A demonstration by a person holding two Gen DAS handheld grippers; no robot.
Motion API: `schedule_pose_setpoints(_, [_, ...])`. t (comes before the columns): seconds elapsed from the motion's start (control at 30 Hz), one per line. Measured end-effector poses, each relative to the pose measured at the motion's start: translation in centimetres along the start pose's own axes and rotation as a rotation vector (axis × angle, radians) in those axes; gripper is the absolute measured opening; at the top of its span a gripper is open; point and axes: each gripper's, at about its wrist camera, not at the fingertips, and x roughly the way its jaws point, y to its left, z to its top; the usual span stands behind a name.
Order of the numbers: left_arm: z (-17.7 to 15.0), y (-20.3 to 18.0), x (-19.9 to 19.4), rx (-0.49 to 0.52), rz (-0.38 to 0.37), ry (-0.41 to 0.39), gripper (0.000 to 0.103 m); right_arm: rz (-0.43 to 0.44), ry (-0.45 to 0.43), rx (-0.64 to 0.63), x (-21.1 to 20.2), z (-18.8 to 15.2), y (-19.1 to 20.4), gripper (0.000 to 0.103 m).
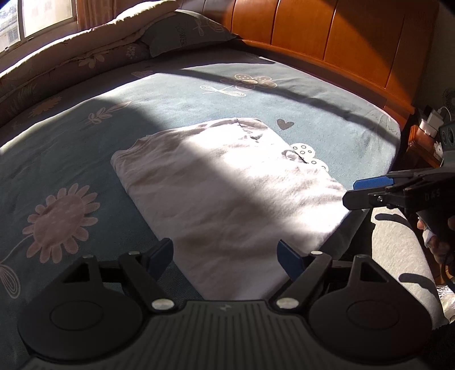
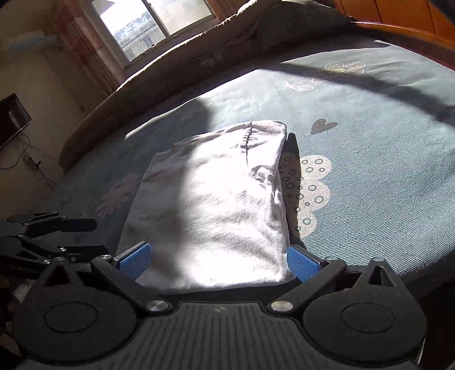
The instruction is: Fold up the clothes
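Note:
A white garment (image 1: pixel 227 182) lies folded into a rectangle on the blue-grey flowered bed sheet (image 1: pixel 199 94), half in sun and half in shadow. My left gripper (image 1: pixel 226 257) hovers open over its near end, with nothing pinched between the blue pads. To the right, my right gripper (image 1: pixel 361 190) hangs by the garment's near right corner, held by a hand (image 1: pixel 435 239). In the right wrist view the garment (image 2: pixel 221 205) stretches away from my right gripper (image 2: pixel 217 261), which stands wide open with its pads at either side of the near edge. My left gripper (image 2: pixel 82 237) shows at the left.
A rolled quilt (image 1: pixel 65 57) and a pillow (image 1: pixel 184 31) lie along the far side of the bed. The wooden headboard (image 1: pixel 327 39) runs behind, with a cluttered nightstand (image 1: pixel 426 133) at its end. A window (image 2: pixel 153 25) and a dark screen (image 2: pixel 12 119) are on the far wall.

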Motion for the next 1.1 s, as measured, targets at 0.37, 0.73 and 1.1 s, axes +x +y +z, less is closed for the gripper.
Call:
schedule_pose_setpoints(0.37, [2.0,-11.5,7.6,0.599,-0.015,0.035,0.080,-0.086,-0.139,0.151,-6.6,0.0,-4.9,0.103])
schedule_pose_setpoints(0.73, [4.9,-11.9,9.0,0.572,-0.026,-0.005,0.082,-0.055,-0.151,0.194,-8.5,-1.8,-6.7,0.103])
schedule_pose_setpoints(1.1, [6.5,-10.5,8.7,0.441,-0.127,0.011,0.081,0.101,-0.067,0.127,-4.5,-1.8,-4.2,0.103])
